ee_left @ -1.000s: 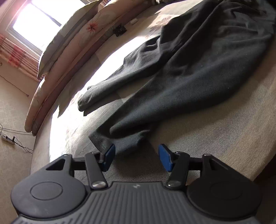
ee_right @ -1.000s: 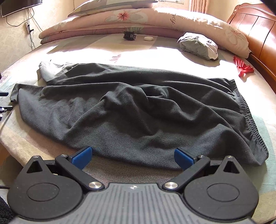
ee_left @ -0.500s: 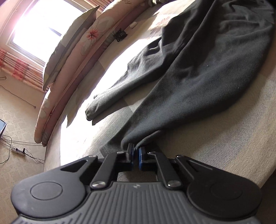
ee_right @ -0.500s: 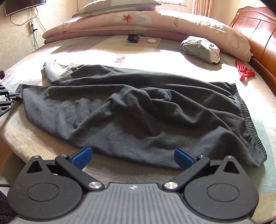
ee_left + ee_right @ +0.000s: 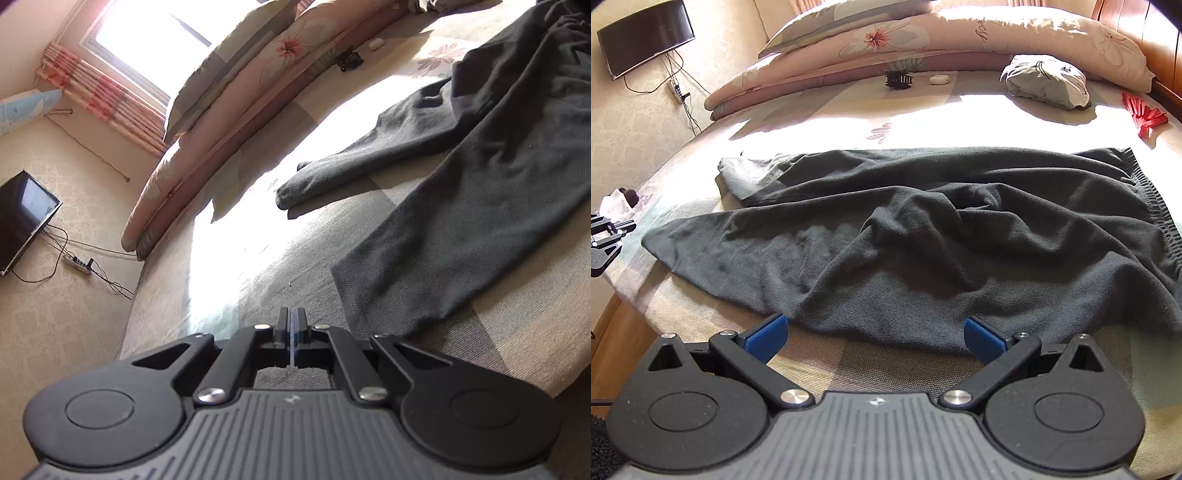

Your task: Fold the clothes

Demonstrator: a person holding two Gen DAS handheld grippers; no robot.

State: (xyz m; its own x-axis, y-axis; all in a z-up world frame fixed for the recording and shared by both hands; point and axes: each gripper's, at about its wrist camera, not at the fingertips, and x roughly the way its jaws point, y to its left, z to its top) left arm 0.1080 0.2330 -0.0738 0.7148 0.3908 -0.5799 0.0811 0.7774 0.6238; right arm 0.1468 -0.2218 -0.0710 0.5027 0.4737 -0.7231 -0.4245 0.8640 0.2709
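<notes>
1. The dark grey trousers (image 5: 923, 236) lie spread and rumpled across the bed (image 5: 820, 110), waistband toward the right of the right wrist view and both legs running toward the left.
2. In the left wrist view the trousers (image 5: 480, 192) show two legs: the farther one ends in a cuff lying in the sun patch, and the nearer one ends in a stitched hem just ahead and to the right of the fingers.
3. The left gripper (image 5: 294, 325) has just closed; its fingers are pressed flat together with no cloth between them, above bare bed sheet (image 5: 258, 280) just beside the near hem.
4. The right gripper (image 5: 875, 334) has its blue fingers (image 5: 768, 332) spread wide, holding nothing, at the near edge of the trousers; whether the tips touch the cloth cannot be told.
5. The left gripper also shows at the left edge of the right wrist view, close to the tip of the near leg.
6. Floral pillows (image 5: 923, 33) line the far side of the bed, with a black hair clip (image 5: 899, 79), a small white object (image 5: 940, 79) and a bundled grey cloth (image 5: 1045, 81) in front of them.
7. A red fan-like item (image 5: 1145, 116) lies at the right.
8. A television (image 5: 646, 37) hangs on the wall.
</notes>
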